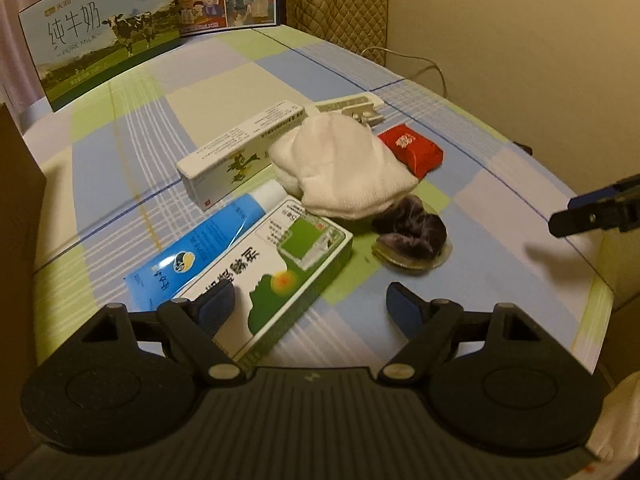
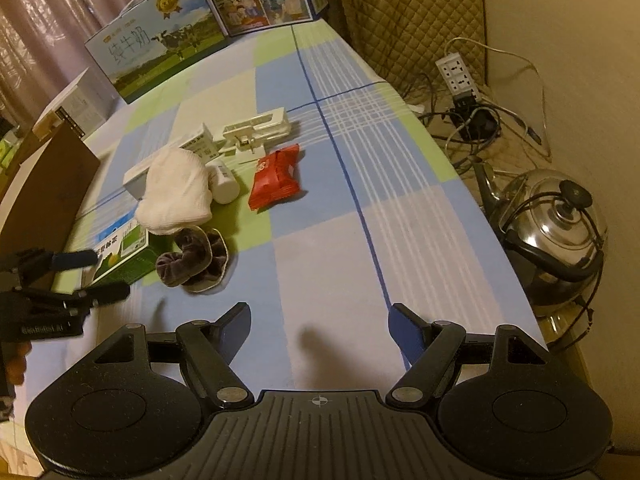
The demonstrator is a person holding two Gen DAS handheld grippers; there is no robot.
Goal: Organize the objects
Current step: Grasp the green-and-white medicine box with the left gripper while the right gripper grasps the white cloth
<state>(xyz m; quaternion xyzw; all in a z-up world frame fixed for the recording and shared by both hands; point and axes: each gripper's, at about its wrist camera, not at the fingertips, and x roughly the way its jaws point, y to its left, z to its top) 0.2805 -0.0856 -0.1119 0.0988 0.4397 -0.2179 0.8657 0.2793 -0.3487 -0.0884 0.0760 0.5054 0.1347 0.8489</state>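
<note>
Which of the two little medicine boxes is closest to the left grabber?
The green-and-white box, lying right by the left gripper. The long white box lies farther back, behind the blue tube.

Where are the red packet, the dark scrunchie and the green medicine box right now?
red packet [image 2: 276,178]: right wrist view, middle of the wrapper's top face.
dark scrunchie [image 1: 412,228]: left wrist view, on its velvet folds.
green medicine box [image 1: 280,276]: left wrist view, centre of the printed top face.

Both tongs point steeply downward with jaws spread and nothing between them, the left tongs [image 1: 312,304] well apart from the right tongs [image 2: 320,320].
</note>
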